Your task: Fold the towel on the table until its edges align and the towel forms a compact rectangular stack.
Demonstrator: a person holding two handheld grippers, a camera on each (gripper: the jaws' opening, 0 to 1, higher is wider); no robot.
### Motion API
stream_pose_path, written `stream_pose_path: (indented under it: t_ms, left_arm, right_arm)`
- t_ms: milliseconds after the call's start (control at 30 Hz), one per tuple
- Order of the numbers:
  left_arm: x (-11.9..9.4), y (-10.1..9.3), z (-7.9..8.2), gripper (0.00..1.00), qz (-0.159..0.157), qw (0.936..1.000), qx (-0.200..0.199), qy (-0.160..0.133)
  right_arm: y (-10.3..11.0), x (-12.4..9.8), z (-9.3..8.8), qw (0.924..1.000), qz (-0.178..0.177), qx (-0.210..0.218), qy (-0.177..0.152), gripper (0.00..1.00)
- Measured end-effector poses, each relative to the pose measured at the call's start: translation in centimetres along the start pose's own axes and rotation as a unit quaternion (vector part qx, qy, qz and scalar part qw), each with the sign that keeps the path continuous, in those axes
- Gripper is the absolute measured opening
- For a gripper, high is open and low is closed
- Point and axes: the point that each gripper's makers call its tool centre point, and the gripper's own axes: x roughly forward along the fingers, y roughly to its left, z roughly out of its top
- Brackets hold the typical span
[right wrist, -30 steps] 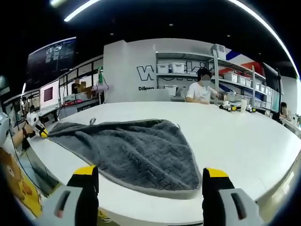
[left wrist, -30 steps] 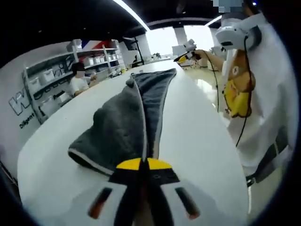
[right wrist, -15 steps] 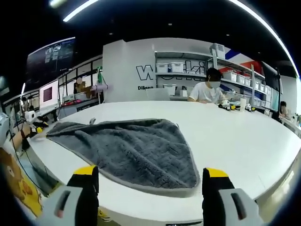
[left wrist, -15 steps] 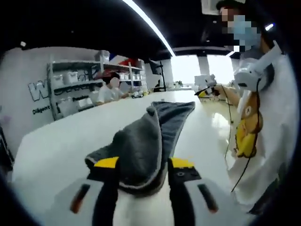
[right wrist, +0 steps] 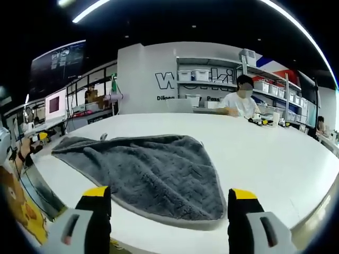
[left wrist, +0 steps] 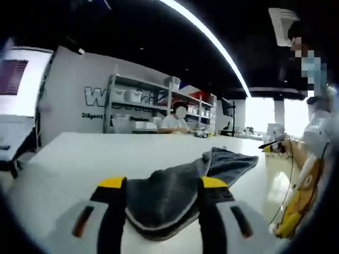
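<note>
A dark grey towel [right wrist: 153, 172] with a pale hem lies folded into a triangle on the white table [right wrist: 275, 153]. My right gripper [right wrist: 169, 194] stands open just short of the towel's near hem, its yellow-tipped jaws wide apart and holding nothing. In the left gripper view the towel [left wrist: 175, 193] runs away from me in a long bunched strip. My left gripper [left wrist: 161, 185] is open, and the towel's near end lies loose between its jaws. The right gripper [left wrist: 268, 144] shows small at the towel's far end.
The person holding the grippers stands at the table's edge, in white with a yellow figure on the front [left wrist: 304, 185]. Another person [right wrist: 241, 103] sits at the far side before shelves of bins [right wrist: 198, 76]. Bare table [left wrist: 79, 153] stretches left of the towel.
My left gripper went from shut on the towel's end to open, letting it go, and its view dropped low and swung left. The right gripper has stayed put.
</note>
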Motion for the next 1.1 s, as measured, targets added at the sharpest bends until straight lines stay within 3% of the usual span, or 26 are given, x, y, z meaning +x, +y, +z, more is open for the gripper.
stream_pose_path:
  t_ms: [33,200,467,600,833,1100]
  left_arm:
    - [0.1,-0.2,-1.0,0.61,0.011,0.9996,-0.009,0.024]
    - [0.0,-0.6,-3.6,0.65,0.049,0.9953,0.006,0.083]
    - [-0.8,-1.8,-4.1,0.72,0.067,0.9901,0.025,0.121]
    - [-1.2,-1.6,-4.0,0.77,0.084,0.9878,0.037,0.126]
    - [-1.7,-1.7,-4.8,0.89,0.085,0.9875,0.016,0.132]
    - [-1.9,-0.6,-5.9,0.99,0.115,0.9830,-0.010,0.143]
  right_arm:
    - [0.0,0.1,0.0,1.0000,0.000,0.000,0.000,0.95]
    - [0.4,0.5,0.1,1.0000,0.006,-0.003,0.003,0.95]
    - [0.4,0.9,0.4,0.9999,0.012,-0.004,0.003,0.95]
    - [0.2,1.4,0.4,0.9999,0.016,-0.003,0.005,0.95]
    - [0.3,1.5,0.5,0.9997,0.023,-0.003,0.006,0.95]
    - [0.1,2.1,0.3,0.9997,0.022,-0.001,0.013,0.95]
